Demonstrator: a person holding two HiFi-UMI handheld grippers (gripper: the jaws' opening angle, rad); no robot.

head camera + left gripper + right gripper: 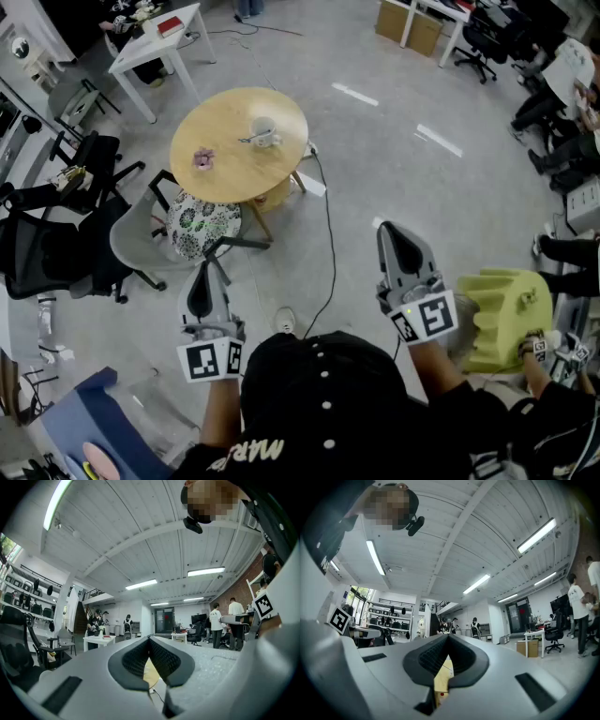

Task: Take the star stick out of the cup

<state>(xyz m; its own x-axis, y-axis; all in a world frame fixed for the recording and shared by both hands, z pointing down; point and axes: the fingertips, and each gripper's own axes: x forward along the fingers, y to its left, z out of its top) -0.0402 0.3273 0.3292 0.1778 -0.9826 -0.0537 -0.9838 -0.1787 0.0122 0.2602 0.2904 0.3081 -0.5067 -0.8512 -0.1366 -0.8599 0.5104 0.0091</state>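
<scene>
A white cup point(266, 132) stands on the round wooden table point(234, 169) several steps ahead of me. A thin stick point(250, 140) leans out of it to the left; its star end is too small to make out. A small pink object point(203, 157) lies on the table's left part. My left gripper point(209, 263) and right gripper point(386, 228) are held out in front of me over the floor, far from the table. Both are shut with nothing in them. The table edge shows between the shut left gripper point(149, 639) jaws and the shut right gripper point(448, 637) jaws.
A grey chair with a patterned cushion point(201, 226) stands against the table's near side. Black office chairs point(56, 253) line the left. A cable point(329, 246) runs across the floor from the table. A yellow-green stool point(502, 314) is at my right, with seated people point(562, 103) beyond.
</scene>
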